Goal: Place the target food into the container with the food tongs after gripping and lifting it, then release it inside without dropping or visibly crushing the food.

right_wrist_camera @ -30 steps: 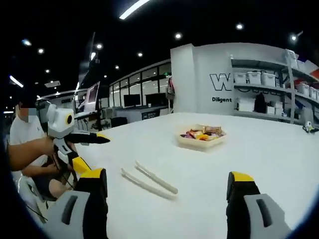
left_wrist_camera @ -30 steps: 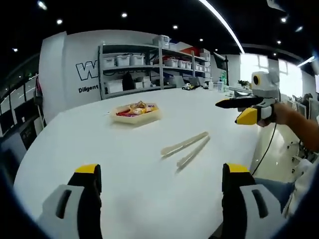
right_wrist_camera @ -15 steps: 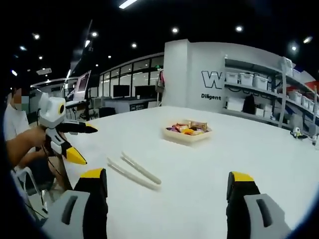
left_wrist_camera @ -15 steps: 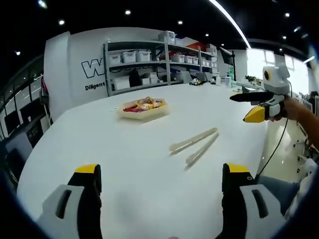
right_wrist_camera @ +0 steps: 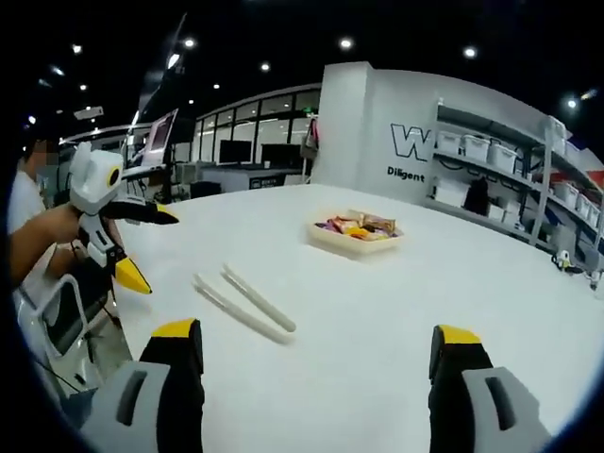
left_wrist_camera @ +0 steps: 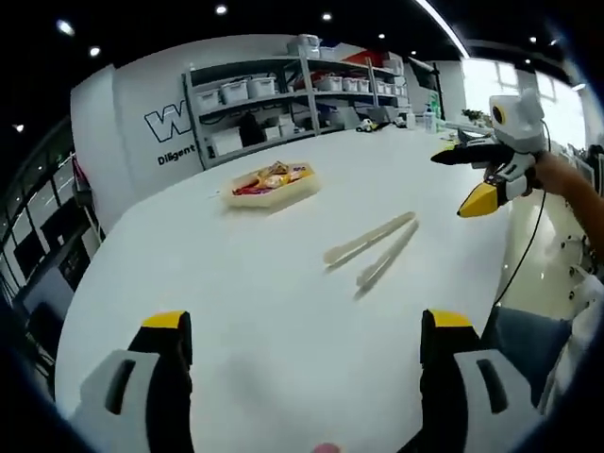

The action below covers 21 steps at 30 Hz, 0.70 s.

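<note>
Both your tools are held above the near edge of the white table (left_wrist_camera: 236, 311), jaws spread wide, nothing in them.

The food tongs (left_wrist_camera: 373, 250) lie flat mid-table; the tray of wrapped food (left_wrist_camera: 269, 184) sits beyond them, toward the far edge and well apart.

Left tool (left_wrist_camera: 307, 377); right tool (right_wrist_camera: 316, 382).

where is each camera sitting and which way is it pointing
Left gripper view: rides the left gripper, looks across the white table toward the tongs and tray of snacks; its own jaws stand apart, and the right gripper with the hand holding it enters from the right.
Right gripper view: rides the right gripper, faces the same table from the other side; jaws apart, the left gripper at left.
Shared: table, tongs, tray, shelves.
</note>
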Each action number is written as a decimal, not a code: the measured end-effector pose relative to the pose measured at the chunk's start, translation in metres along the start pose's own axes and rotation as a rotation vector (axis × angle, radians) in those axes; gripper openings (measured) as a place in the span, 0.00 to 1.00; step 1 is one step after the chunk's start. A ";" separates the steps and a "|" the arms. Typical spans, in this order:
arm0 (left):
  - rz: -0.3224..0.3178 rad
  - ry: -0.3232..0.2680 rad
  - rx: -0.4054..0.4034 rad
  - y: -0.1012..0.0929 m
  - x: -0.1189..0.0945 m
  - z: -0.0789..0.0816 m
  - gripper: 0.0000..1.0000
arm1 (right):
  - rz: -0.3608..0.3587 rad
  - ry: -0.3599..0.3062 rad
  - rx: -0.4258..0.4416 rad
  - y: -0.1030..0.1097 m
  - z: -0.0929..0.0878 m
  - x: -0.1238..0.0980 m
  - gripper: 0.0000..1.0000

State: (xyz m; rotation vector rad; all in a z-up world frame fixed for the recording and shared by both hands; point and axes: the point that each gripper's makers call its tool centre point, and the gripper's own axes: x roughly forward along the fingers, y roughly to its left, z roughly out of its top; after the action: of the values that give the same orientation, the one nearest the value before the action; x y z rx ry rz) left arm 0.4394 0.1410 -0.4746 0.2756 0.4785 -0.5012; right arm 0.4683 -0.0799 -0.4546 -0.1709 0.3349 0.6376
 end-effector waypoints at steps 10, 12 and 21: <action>-0.002 0.017 -0.009 -0.015 0.001 0.009 0.99 | 0.004 -0.007 -0.004 0.001 0.013 -0.017 1.00; -0.008 -0.008 -0.037 -0.018 0.000 0.013 0.99 | 0.006 -0.026 -0.004 0.003 0.017 -0.021 1.00; 0.010 -0.041 -0.010 -0.010 -0.008 0.009 0.98 | -0.005 0.006 -0.007 0.004 0.002 -0.025 1.00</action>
State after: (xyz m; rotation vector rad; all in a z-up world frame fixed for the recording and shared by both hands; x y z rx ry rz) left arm 0.4311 0.1324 -0.4639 0.2580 0.4392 -0.4937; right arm 0.4472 -0.0898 -0.4443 -0.1803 0.3381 0.6333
